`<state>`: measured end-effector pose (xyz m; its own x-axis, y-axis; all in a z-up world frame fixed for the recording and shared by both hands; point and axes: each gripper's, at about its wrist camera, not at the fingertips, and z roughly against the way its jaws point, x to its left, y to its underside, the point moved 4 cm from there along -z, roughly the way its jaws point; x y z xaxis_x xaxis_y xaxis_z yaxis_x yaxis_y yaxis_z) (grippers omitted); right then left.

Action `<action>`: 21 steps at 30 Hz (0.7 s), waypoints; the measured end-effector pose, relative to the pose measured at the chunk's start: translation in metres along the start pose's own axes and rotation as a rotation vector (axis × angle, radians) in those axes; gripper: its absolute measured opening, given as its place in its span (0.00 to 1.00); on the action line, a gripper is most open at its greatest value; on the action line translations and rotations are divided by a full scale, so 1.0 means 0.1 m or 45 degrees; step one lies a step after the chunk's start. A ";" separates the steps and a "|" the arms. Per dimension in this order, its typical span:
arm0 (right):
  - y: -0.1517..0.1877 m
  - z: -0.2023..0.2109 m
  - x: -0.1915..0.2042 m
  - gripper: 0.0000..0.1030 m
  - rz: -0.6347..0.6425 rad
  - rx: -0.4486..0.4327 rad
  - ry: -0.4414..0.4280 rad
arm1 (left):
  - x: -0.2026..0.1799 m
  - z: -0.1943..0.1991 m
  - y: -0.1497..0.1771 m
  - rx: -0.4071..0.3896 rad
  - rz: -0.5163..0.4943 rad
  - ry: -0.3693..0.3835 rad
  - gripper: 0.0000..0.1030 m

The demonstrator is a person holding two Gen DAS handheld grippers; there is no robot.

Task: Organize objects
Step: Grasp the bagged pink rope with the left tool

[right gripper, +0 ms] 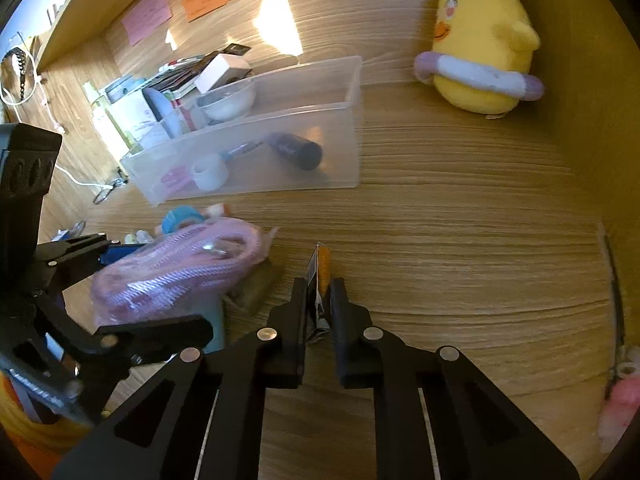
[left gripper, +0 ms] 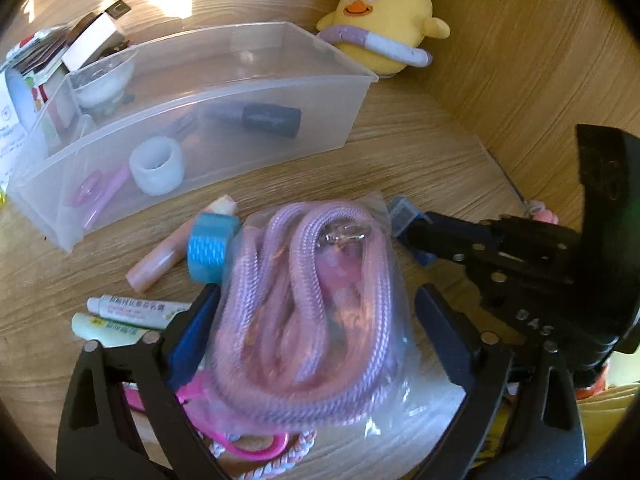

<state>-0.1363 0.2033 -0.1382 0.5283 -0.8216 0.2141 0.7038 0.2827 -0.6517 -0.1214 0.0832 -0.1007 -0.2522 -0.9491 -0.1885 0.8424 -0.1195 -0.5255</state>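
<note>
While the left gripper (left gripper: pixel 316 312) holds its jaws spread around the bagged pink rope (left gripper: pixel 300 300) on the table (right gripper: pixel 460 240), the right gripper (right gripper: pixel 319 292) pinches a small packet (right gripper: pixel 320 276), the clear bin (right gripper: pixel 340 160) at its twelve o'clock.

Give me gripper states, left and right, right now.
Left gripper: open, fingers either side of the bagged pink rope, not pressing it.
Right gripper: shut on a small flat packet.
</note>
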 end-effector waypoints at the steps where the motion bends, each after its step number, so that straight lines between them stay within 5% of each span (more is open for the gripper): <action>1: 0.01 0.02 -0.03 0.10 -0.006 -0.003 0.010 | 0.00 -0.02 0.00 0.010 -0.001 0.000 0.76; 7: 0.05 0.08 -0.13 0.10 -0.012 -0.007 0.020 | 0.05 -0.06 -0.02 -0.007 0.041 0.036 0.65; 13: 0.06 0.01 -0.05 0.07 0.018 0.005 0.017 | 0.03 0.07 -0.04 -0.077 0.018 -0.006 0.62; 21: -0.15 0.25 -0.02 0.07 0.031 -0.112 0.027 | 0.06 0.30 -0.18 -0.173 0.043 0.031 0.62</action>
<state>-0.1363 0.2125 -0.1106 0.5341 -0.8256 0.1821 0.6458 0.2593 -0.7182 -0.1237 0.0710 -0.0674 -0.2374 -0.9445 -0.2271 0.7788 -0.0453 -0.6257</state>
